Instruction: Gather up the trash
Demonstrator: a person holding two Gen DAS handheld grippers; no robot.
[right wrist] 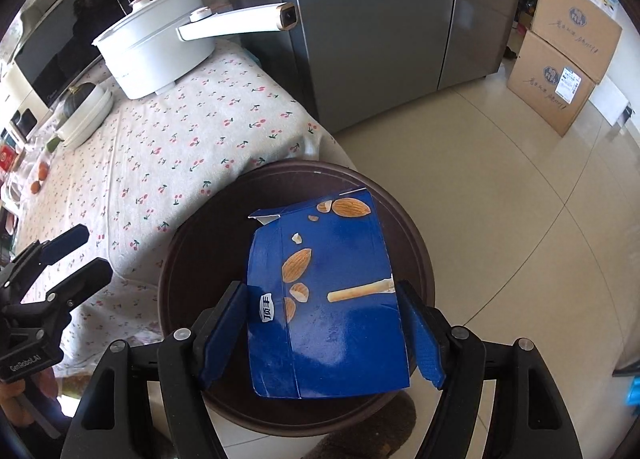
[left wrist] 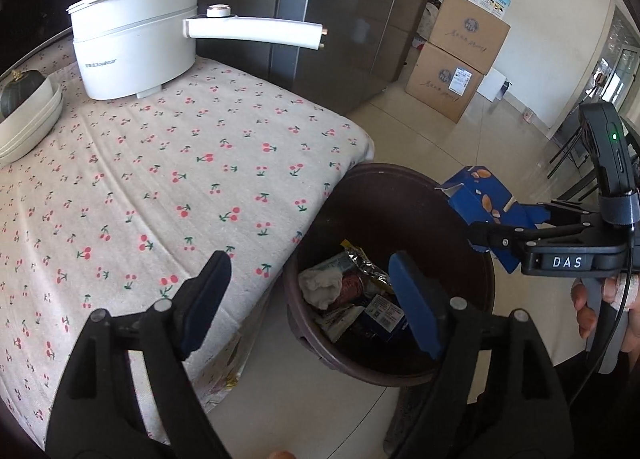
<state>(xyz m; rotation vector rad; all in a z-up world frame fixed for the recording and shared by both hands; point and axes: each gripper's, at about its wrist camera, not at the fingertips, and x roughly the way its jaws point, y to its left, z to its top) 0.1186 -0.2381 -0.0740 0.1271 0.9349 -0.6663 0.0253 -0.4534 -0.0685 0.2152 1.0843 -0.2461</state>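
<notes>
In the left wrist view, the left gripper [left wrist: 316,299] has its fingers spread wide with nothing between them; one finger [left wrist: 208,299] hangs over the cherry-print cloth [left wrist: 180,163] on the counter, the other over the open bin [left wrist: 400,219]. Between and just ahead of the fingertips, down in the bin, lie a crumpled tissue [left wrist: 322,285], a foil wrapper [left wrist: 368,265] and a small barcoded carton [left wrist: 384,315]. Well ahead of the fingers, on the far side of the cloth, stands a white pot [left wrist: 136,47] with a long handle, and to their left a bowl [left wrist: 32,119] holding a dark squash. To the right of the fingers, the right gripper [left wrist: 492,231] holds a blue box [left wrist: 484,199] above the bin's far rim, a hand [left wrist: 600,307] on its grip. In the right wrist view, the right gripper [right wrist: 324,331] has its fingers closed on the two side edges of the blue box [right wrist: 332,299], which is printed with almonds and lies flat between them, its torn top pointing away from the fingers. The bin [right wrist: 200,259] sits directly under the box. The left gripper [right wrist: 76,255] shows left of the fingers, open over the cloth [right wrist: 180,131]. Ahead stand the pot [right wrist: 156,55], a grey fridge [right wrist: 380,19] and stacked cardboard boxes [right wrist: 560,59].
</notes>
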